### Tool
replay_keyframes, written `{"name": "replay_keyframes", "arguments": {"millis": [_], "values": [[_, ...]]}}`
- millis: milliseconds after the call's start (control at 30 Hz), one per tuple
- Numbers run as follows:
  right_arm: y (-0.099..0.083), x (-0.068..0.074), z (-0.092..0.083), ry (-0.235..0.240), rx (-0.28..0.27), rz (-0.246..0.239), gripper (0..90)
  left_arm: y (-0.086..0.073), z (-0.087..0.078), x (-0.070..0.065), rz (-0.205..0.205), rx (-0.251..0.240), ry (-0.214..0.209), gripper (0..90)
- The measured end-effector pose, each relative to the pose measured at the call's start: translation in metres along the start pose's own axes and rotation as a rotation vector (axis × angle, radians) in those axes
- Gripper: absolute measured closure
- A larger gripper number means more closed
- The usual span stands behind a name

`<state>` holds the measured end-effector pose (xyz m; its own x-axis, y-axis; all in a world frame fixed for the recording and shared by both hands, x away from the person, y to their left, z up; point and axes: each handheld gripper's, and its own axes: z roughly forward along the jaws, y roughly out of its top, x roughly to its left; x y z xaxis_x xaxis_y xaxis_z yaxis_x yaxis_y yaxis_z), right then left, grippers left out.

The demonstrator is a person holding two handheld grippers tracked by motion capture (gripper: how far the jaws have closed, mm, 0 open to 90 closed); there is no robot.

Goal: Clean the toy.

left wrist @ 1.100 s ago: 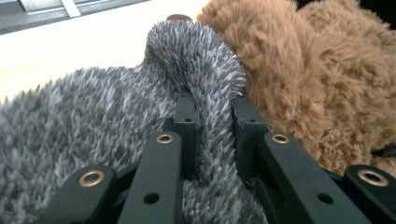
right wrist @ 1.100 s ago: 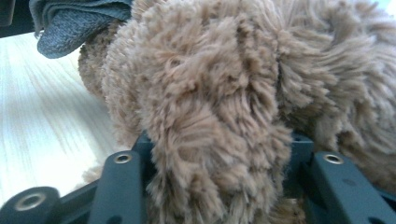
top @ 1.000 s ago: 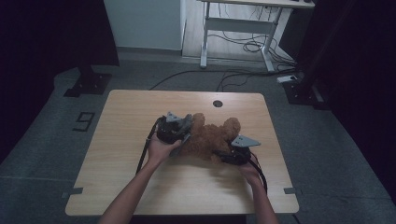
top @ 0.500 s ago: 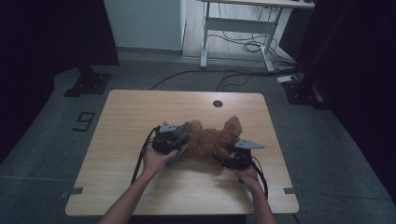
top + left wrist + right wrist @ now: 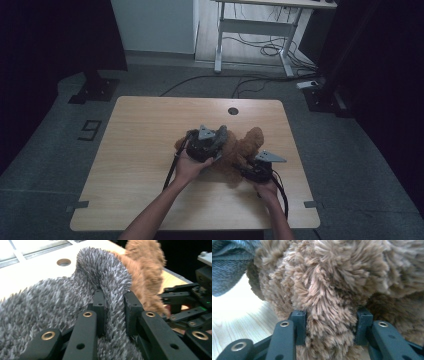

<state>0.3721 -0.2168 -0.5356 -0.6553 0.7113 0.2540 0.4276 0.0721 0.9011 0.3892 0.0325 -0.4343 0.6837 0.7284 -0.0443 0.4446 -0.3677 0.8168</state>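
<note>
A brown plush toy (image 5: 245,145) lies right of the middle of the wooden table (image 5: 150,130), with a grey fuzzy fabric (image 5: 221,133) at its left side. My left gripper (image 5: 219,140) is shut on a fold of that grey fabric (image 5: 50,302), which bulges up between the pads (image 5: 113,302). Behind the fold rises the brown plush (image 5: 147,270). My right gripper (image 5: 243,165) comes in from the toy's near right. Its jaws have just been closing, and they now press on a thick lobe of brown fur (image 5: 332,277) that fills the gap (image 5: 330,317). Grey fabric (image 5: 227,265) shows at the upper left.
A round cable hole (image 5: 233,111) sits near the table's far edge. Bare tabletop stretches to the left and in front of the hands. Beyond the table are a metal desk frame (image 5: 255,30) and cables on the floor. The right gripper's links (image 5: 185,305) lie close beside the left jaws.
My left hand has carried the grey fabric to the right, against the brown plush, which has shifted a little to the right. The right hand has stayed about where it was.
</note>
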Motion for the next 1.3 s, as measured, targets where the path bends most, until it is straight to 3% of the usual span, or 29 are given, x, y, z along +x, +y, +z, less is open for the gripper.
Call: {"name": "replay_keyframes", "arguments": {"millis": [67,100,200,300,400,567,633,700,800,867,967,1067,1133,1200,1300], "values": [[0.000,-0.001,0.000,0.004,0.003,-0.003,57.5,-0.008,0.000,0.010,0.030,0.035,0.085,74.9],[0.000,0.000,0.000,0.003,0.002,-0.009,57.7,-0.014,-0.001,0.018,0.022,0.047,0.099,74.9],[0.000,0.002,0.002,0.011,-0.003,-0.031,58.1,-0.027,-0.010,0.039,-0.047,0.031,0.058,75.3],[0.000,0.002,0.001,0.012,0.002,-0.038,58.1,-0.031,-0.026,0.048,-0.040,0.010,0.114,75.4],[-0.001,-0.002,0.000,0.022,0.004,-0.022,58.1,-0.044,-0.041,0.071,-0.077,0.012,0.173,75.5],[-0.002,-0.001,0.001,0.023,0.000,-0.025,57.9,-0.079,-0.041,0.097,-0.161,0.065,0.199,76.1],[-0.003,-0.002,0.001,0.025,-0.001,-0.009,57.9,-0.086,-0.043,0.101,-0.187,0.064,0.177,76.1],[-0.004,-0.004,0.000,0.028,-0.007,0.009,57.9,-0.082,-0.050,0.097,-0.184,0.026,0.166,76.0],[-0.006,-0.006,0.000,0.027,-0.013,0.017,58.0,-0.062,-0.064,0.083,-0.147,-0.052,0.151,76.0],[-0.005,-0.008,-0.002,0.030,-0.012,0.017,58.0,-0.043,-0.072,0.067,-0.117,-0.107,0.115,76.0],[-0.004,-0.006,-0.002,0.035,-0.010,0.003,58.0,-0.019,-0.074,0.042,-0.059,-0.144,0.063,76.0],[-0.003,-0.004,-0.002,0.034,-0.008,-0.005,57.9,-0.001,-0.062,0.017,-0.008,-0.136,0.028,75.8],[-0.004,-0.005,-0.002,0.036,-0.008,-0.003,57.9,0.006,-0.048,0.007,0.004,-0.110,0.011,75.6],[-0.004,-0.005,-0.003,0.039,-0.008,-0.008,57.9,0.008,-0.031,0.003,-0.012,-0.079,-0.008,75.5],[-0.004,-0.005,-0.004,0.042,-0.007,-0.015,57.8,0.004,-0.011,0.007,-0.027,-0.025,0.003,75.4]]}}
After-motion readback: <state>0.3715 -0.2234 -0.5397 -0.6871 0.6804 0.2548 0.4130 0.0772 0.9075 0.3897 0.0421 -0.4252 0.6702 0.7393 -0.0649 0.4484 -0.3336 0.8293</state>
